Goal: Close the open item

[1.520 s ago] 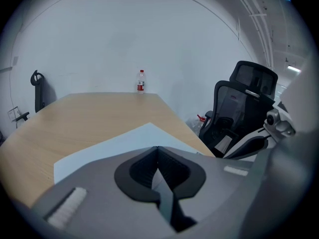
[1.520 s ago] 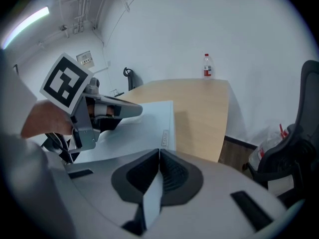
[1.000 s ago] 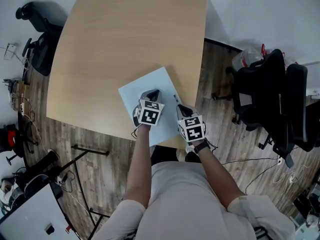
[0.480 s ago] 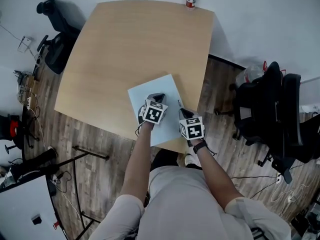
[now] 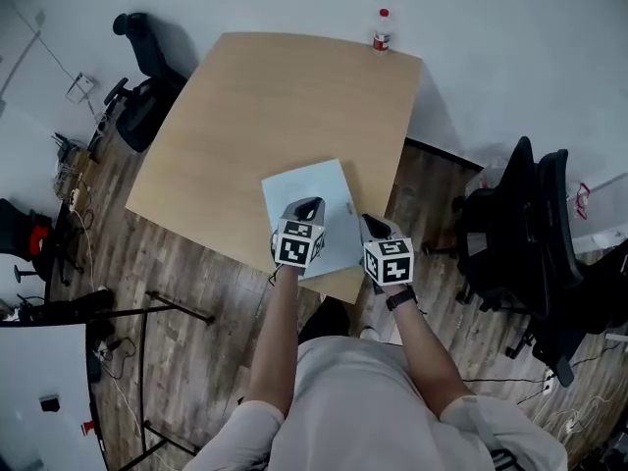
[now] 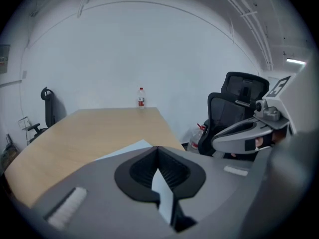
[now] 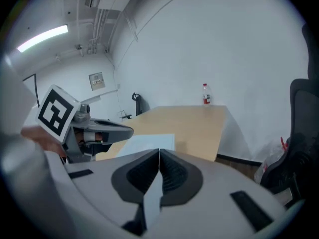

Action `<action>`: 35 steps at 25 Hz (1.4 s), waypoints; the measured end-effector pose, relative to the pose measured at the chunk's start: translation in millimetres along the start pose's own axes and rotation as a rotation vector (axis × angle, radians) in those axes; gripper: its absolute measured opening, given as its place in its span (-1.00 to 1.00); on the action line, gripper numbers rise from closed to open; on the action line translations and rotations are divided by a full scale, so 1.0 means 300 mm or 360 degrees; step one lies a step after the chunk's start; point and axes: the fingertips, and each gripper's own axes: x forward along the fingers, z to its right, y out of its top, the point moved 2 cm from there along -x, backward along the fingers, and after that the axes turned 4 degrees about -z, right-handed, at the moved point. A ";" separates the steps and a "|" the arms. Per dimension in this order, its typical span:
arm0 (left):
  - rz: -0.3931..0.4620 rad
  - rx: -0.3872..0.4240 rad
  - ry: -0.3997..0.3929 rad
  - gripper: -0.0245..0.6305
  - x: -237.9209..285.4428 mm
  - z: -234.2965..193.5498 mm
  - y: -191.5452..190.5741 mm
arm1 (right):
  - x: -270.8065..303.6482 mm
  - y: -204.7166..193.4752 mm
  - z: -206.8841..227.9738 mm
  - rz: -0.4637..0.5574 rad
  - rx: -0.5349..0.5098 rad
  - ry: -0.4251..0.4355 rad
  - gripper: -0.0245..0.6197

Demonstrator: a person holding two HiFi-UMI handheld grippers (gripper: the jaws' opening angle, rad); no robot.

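A pale blue flat item [image 5: 312, 196] lies flat on the wooden table [image 5: 265, 106], by its near edge; it also shows in the left gripper view [image 6: 130, 147] and the right gripper view [image 7: 149, 144]. My left gripper [image 5: 307, 205] hovers over its near part, jaws shut with nothing between them [image 6: 158, 151]. At the item's right edge, over the table's near corner, my right gripper [image 5: 369, 223] is also shut and empty [image 7: 159, 153]. Each gripper sees the other: the right gripper [image 6: 244, 136], the left gripper [image 7: 94, 128].
A small water bottle [image 5: 382, 29] stands at the table's far edge, and shows as the bottle [image 6: 141, 97] and the bottle [image 7: 206, 93]. Black office chairs stand right [image 5: 530, 224] and far left [image 5: 142, 96]. Cables and gear litter the floor at left [image 5: 69, 175].
Both grippers have drawn back a little toward the table's near edge and stayed shut. The head view has pulled back, so more of the room shows. The blue item has not moved.
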 end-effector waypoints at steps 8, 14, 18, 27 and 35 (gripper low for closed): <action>0.0250 -0.0105 0.0243 -0.90 -0.298 0.107 0.092 | -0.227 0.136 -0.072 0.0265 -0.0138 0.0064 -0.88; 0.0511 -0.0166 0.0359 -0.90 -0.540 0.186 0.133 | -0.414 0.193 -0.168 0.0430 -0.0387 0.0035 -0.88; 0.0645 -0.0128 0.0451 -0.90 -0.679 0.240 0.149 | -0.525 0.231 -0.228 0.0542 -0.0399 0.0088 -0.88; 0.0864 0.0017 0.0621 -0.90 -0.896 0.348 0.176 | -0.683 0.265 -0.331 0.0691 -0.0495 0.0105 -0.88; 0.0921 -0.0036 0.0586 -0.90 -0.923 0.376 0.161 | -0.723 0.257 -0.354 0.0704 -0.0542 0.0101 -0.88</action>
